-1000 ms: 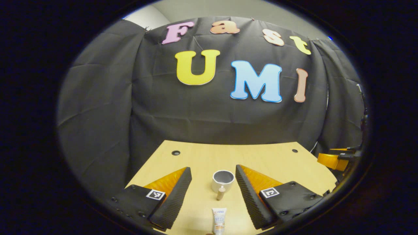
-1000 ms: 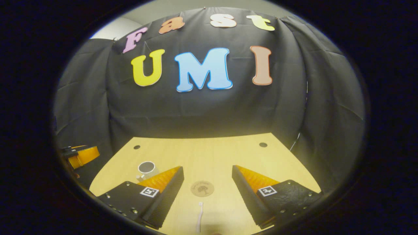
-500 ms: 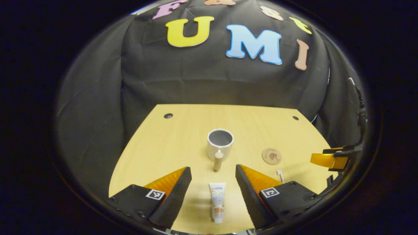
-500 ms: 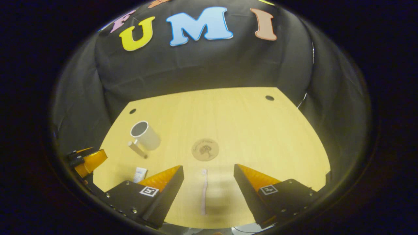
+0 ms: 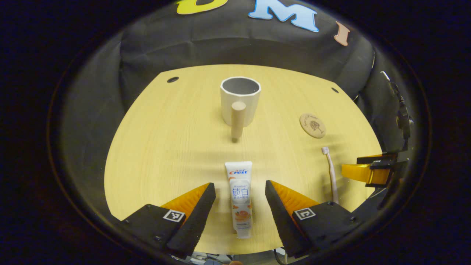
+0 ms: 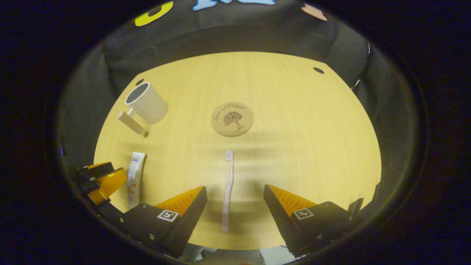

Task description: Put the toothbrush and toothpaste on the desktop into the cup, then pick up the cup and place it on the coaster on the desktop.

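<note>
A white toothpaste tube point(image 5: 239, 198) lies flat on the wooden desktop point(image 5: 165, 147), between the fingers of my open left gripper point(image 5: 240, 189), which hovers above it. Farther ahead stands a white cup point(image 5: 240, 98) with a wooden peg handle. A pale toothbrush point(image 6: 228, 189) lies lengthwise between the fingers of my open right gripper point(image 6: 235, 193), bristles pointing at the round cork coaster point(image 6: 232, 119). In the left gripper view the toothbrush point(image 5: 330, 169) and coaster point(image 5: 312, 125) lie to the right; in the right gripper view the cup point(image 6: 146, 106) and toothpaste tube point(image 6: 134, 178) lie to the left.
The desktop point(image 6: 301, 140) has small dark holes near its far corners, one point(image 5: 172, 79) on the left. Black cloth walls close in behind and on both sides. The other gripper shows at the edge of each view: right gripper point(image 5: 368, 173), left gripper point(image 6: 103, 182).
Both grippers have tilted downward and come closer over the desk. The toothpaste tube and the toothbrush now lie fully between their fingers. Nothing on the desk has moved.
</note>
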`<action>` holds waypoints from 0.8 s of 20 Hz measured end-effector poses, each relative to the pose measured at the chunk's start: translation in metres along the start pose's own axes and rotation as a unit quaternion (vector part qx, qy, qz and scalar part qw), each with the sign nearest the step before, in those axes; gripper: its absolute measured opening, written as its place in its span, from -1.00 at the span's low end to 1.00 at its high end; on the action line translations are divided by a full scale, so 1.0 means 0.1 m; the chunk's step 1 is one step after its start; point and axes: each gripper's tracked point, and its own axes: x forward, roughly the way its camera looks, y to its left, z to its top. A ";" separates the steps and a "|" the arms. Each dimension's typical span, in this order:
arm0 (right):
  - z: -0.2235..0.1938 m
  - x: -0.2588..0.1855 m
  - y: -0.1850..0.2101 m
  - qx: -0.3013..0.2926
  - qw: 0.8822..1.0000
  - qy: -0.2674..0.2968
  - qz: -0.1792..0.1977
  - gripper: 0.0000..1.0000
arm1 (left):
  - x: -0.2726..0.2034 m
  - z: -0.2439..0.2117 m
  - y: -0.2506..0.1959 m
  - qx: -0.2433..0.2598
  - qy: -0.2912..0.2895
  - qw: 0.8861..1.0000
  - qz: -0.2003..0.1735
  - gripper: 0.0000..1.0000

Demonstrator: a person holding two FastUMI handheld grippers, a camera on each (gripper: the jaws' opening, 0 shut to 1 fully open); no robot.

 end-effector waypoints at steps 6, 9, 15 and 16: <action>-0.16 0.28 -0.01 -0.018 0.998 0.055 -0.013 0.94 | 0.22 -0.22 0.11 -0.012 0.056 0.998 0.013 1.00; -0.21 0.34 -0.01 -0.024 0.997 0.074 -0.017 0.94 | 0.31 -0.31 0.14 -0.025 0.078 0.997 0.014 1.00; -0.22 0.37 -0.02 -0.025 0.996 0.089 -0.021 0.93 | 0.39 -0.46 0.18 -0.035 0.111 0.993 0.032 1.00; -0.22 0.37 -0.03 -0.024 0.995 0.096 -0.021 0.94 | 0.40 -0.48 0.18 -0.018 0.120 0.992 0.038 0.85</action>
